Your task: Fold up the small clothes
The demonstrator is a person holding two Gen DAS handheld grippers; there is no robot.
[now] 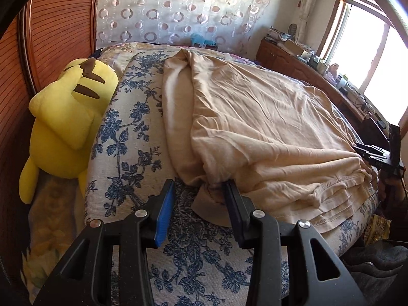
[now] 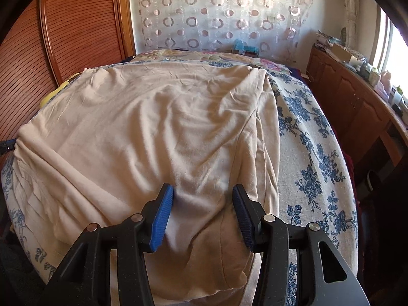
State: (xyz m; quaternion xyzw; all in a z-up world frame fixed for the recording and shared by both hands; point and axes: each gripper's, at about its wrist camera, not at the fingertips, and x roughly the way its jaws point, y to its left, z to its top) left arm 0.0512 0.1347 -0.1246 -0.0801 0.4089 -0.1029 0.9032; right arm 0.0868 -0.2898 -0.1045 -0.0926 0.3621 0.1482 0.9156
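Folding job on the bed, both tongs loose right now.

Lying spread over the blue-flowered bedspread [image 1: 122,137]: one beige garment [image 1: 267,132], creased, near hem bunched in layers along the near edge, one side already turned over along the left. Left gripper [image 1: 201,191] parked at the near-left corner of that cloth, jaws partly apart, a bunched tip of fabric sitting between them, pads not squeezing it. Right gripper [image 2: 202,196] over the near-right part of the garment, jaws about half open, cloth running under the gap, nothing pinched. Also spotted: yellow plush toy [image 1: 66,117] off to the left, by the wooden louvred door [image 1: 48,28].
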